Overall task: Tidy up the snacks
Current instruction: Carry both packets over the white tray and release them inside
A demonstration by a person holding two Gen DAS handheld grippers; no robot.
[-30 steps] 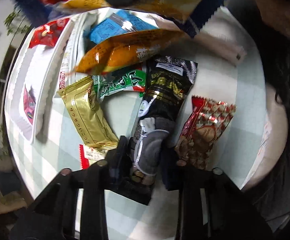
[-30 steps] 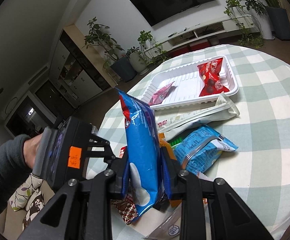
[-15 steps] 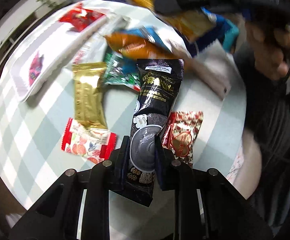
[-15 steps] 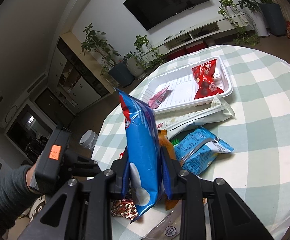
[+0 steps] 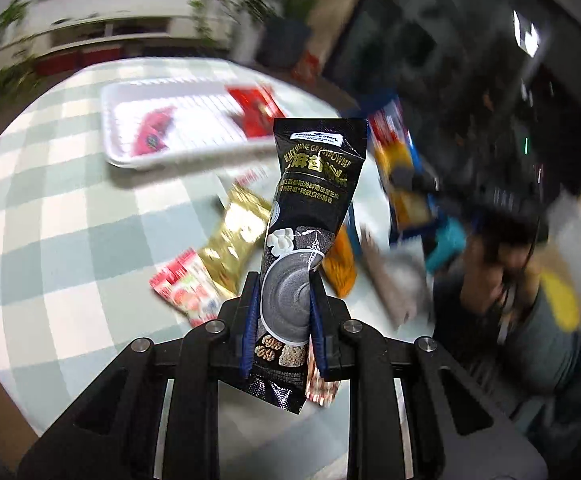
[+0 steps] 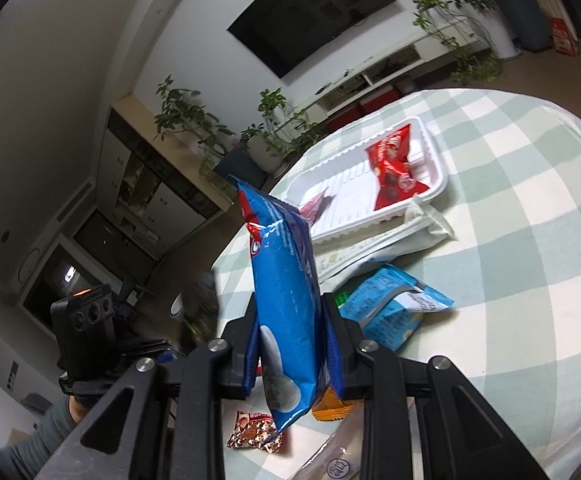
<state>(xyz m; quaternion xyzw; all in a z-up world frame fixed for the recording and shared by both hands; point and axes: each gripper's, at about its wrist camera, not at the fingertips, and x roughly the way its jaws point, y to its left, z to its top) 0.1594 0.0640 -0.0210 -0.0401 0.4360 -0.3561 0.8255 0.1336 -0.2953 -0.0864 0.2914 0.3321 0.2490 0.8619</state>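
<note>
Between our left gripper (image 5: 283,316) fingers sits the black sesame pouch (image 5: 308,220), pinched near its bottom and sticking up above the table (image 5: 50,220). Our right gripper (image 6: 292,344) pinches the blue snack bag (image 6: 284,280) low down, also upright, short of the white tray (image 6: 434,184).

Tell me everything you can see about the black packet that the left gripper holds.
The black packet is a tall, narrow sachet of glossy film with crimped ends. It carries a white label near the top, gold lettering, and a picture of a bowl of grey paste with nuts below. It stands nearly upright, leaning slightly right, lifted clear of the table. The left gripper clamps its lower part between blue-edged fingers, which press both side edges. Its bottom end hangs below them. Nothing else touches it.
</note>
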